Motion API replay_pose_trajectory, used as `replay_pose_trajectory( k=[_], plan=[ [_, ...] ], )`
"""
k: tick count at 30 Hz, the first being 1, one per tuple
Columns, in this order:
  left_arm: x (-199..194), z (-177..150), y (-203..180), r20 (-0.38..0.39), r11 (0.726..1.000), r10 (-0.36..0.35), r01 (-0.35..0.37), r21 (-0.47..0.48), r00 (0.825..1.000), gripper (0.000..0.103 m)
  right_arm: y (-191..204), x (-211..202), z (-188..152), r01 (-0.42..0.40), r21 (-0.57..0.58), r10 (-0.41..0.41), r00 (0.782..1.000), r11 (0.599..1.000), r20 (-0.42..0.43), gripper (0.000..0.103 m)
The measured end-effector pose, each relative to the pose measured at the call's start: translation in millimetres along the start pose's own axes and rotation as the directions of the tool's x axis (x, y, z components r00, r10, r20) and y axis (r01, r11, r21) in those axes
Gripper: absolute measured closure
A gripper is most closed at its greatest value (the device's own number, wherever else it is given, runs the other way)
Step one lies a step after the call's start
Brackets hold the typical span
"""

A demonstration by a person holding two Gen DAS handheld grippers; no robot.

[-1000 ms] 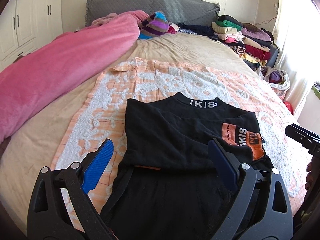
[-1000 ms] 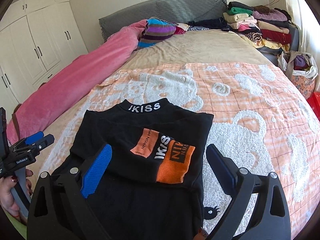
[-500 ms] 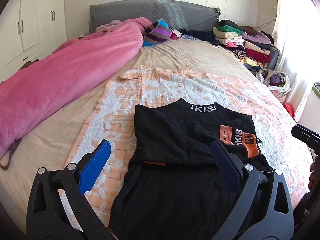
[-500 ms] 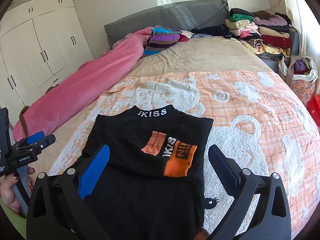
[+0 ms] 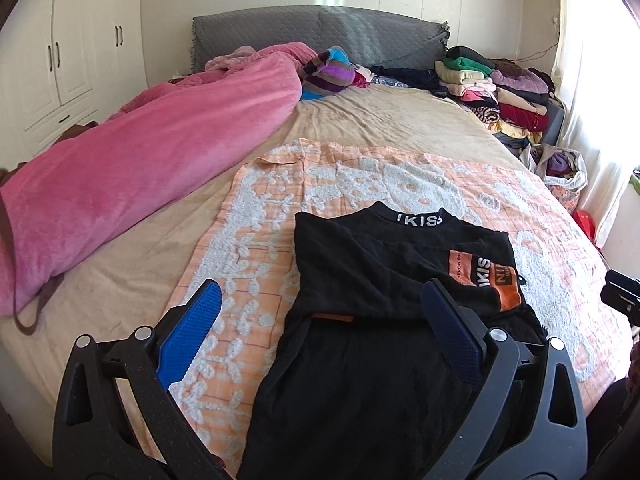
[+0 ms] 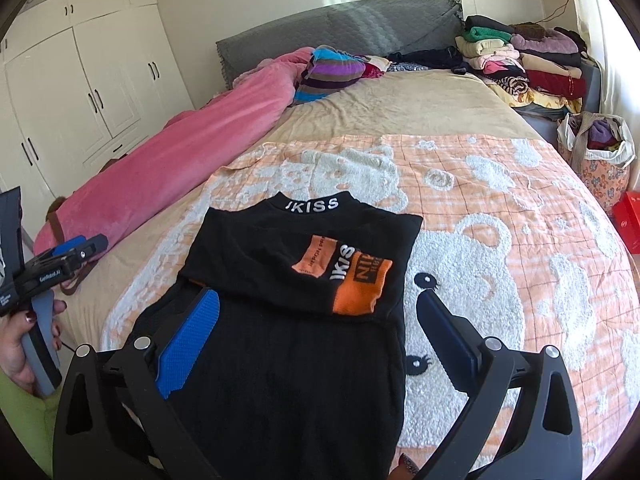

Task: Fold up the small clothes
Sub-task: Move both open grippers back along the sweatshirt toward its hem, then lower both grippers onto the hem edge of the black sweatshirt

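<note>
Both pairs of fingers stand spread wide and hold nothing. The left gripper (image 5: pixel 320 328) hangs above the near left part of the black top (image 5: pixel 384 280), one blue pad over the blanket and the other over dark cloth. The right gripper (image 6: pixel 316 336) hangs over the same garment's near right part, its right finger past the hem, above the blanket.

The black top lies flat on the orange-and-white blanket (image 6: pixel 500 208), ahead of and below both grippers. Its long axis runs away from the fingers, lettered collar at the far end, loose lower body nearest. A sleeve with an orange cuff is already folded across the chest. Neither hand is clearly nearer; each has its own side of the near hem, so the next fold probably brings that hem up toward the collar.

Beyond, a pink duvet (image 5: pixel 152 152) lies along the left, well apart, and stacked clothes (image 6: pixel 520 60) sit by the headboard. Nothing blocks the way.
</note>
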State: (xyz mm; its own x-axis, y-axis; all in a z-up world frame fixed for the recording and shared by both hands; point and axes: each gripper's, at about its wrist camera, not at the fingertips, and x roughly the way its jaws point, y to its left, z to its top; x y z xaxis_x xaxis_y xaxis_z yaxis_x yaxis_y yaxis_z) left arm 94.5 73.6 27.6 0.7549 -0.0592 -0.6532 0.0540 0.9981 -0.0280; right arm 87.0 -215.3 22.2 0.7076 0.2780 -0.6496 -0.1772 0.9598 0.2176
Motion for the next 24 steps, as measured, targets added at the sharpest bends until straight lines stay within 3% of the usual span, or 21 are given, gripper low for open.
replay_pose_trajectory(
  k=[11, 24],
  plan=[
    [-11.2, -23.7, 20.1, -0.045, 0.999, 0.03, -0.03, 0.013, 0.999, 0.009, -1.5, -8.9, -41.8, 0.033, 0.021, -0.031, 0.995, 0.999, -0.09, 0.004],
    [-22.0, -67.2, 72.8, -0.138, 0.994, 0.106, -0.11, -0.024, 0.985, 0.009, -0.3, -9.7, -82.6, 0.102, 0.01, -0.098, 0.978, 0.995, -0.183, 0.004]
  ],
)
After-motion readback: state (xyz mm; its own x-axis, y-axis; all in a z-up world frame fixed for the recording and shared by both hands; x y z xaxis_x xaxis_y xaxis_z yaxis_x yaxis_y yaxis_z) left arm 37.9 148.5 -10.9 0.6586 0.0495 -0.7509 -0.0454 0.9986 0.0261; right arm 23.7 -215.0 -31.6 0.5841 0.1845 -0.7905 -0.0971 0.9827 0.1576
